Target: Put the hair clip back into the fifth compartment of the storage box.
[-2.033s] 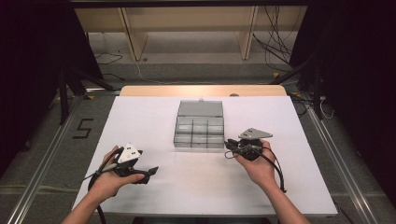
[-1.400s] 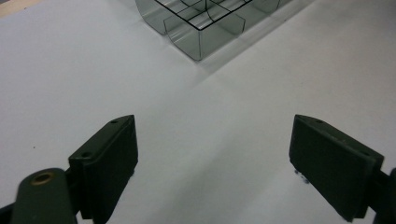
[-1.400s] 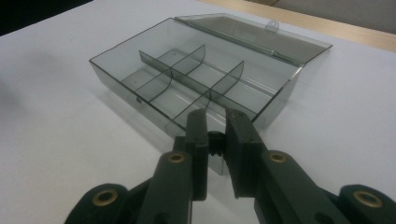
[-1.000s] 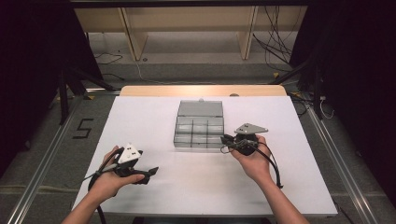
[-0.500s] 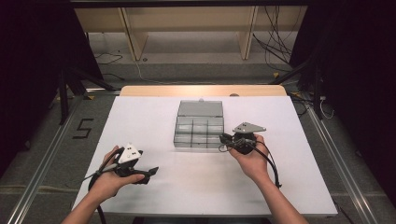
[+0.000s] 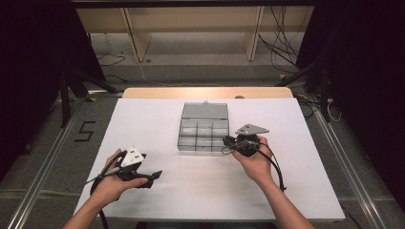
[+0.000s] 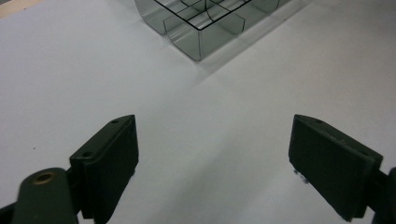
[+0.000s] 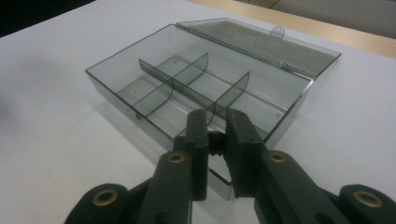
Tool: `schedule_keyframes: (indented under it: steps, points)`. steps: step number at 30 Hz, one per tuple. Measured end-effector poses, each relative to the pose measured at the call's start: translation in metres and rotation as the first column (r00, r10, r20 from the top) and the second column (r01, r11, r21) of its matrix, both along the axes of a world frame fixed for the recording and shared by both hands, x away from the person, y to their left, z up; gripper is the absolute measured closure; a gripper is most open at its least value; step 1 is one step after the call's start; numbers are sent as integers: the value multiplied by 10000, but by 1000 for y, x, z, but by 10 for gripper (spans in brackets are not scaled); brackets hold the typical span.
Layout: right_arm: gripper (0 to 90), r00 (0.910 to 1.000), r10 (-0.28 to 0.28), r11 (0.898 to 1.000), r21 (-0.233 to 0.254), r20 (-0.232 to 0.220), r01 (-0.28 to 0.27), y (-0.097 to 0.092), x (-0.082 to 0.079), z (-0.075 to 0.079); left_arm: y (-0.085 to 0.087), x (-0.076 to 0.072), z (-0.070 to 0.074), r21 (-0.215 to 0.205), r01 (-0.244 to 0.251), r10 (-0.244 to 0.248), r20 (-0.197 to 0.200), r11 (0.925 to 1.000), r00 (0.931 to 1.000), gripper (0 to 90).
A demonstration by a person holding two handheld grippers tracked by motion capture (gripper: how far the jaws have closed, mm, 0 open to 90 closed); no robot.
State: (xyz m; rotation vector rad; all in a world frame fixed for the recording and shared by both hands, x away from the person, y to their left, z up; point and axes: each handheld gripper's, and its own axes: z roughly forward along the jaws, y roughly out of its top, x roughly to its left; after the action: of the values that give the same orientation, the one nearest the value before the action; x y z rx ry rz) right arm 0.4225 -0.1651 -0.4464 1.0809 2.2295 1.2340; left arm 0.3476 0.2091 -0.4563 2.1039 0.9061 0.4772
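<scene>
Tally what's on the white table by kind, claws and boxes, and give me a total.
claws: 2 (left claw, right claw)
clear compartment box: 1
total: 3

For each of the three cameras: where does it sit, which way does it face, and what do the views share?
High view: above the person's side, facing forward and down on the table; both forearms, left gripper, right gripper.
Left gripper view: low over the table, between open jaws.
Right gripper view: along shut jaws holding a small dark part over the box.
Shared: the open, clear box.
</scene>
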Motion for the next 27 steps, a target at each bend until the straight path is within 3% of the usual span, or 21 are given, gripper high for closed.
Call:
schedule_keyframes:
  steps: [27]
  points:
    - [804, 9999, -65, 9998, -178, -110, 63, 9, 9, 0, 0, 0, 0, 0, 37, -37, -9, 10000, 10000, 154]
